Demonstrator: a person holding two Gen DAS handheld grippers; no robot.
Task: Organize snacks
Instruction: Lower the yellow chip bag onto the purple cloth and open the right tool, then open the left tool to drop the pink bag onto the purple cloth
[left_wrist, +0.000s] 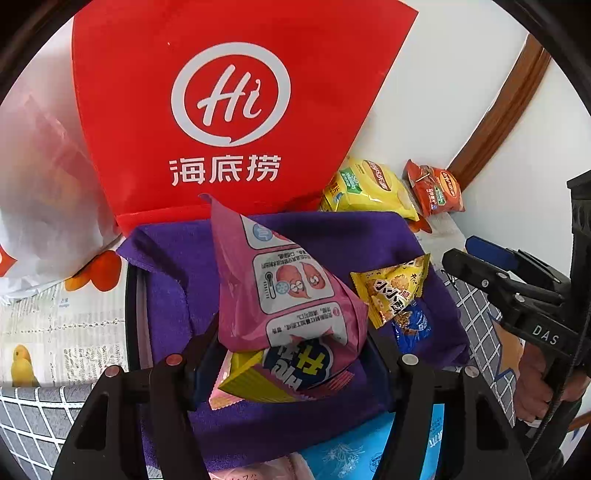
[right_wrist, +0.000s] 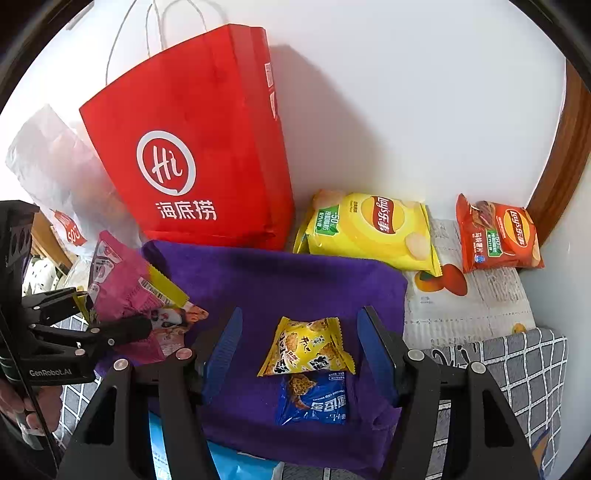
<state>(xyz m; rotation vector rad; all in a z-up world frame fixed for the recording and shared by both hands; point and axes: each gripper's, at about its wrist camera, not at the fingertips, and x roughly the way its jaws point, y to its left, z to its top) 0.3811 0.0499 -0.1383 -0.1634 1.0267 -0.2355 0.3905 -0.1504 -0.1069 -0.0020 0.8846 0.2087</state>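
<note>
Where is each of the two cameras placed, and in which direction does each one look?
Left wrist: on the left gripper, looking down along its fingers at the pink snack bag it grips; the right gripper and a hand show.
Right wrist: on the right gripper, open above the yellow packet and blue packet; the left gripper shows.
Shared: purple towel, red bag, both chip bags.

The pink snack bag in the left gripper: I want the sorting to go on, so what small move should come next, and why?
Probably carry the pink snack bag toward the red paper bag behind the purple cloth. The left gripper is shut on it, lifted off the cloth, while the right gripper hangs open and empty over two small packets.
</note>
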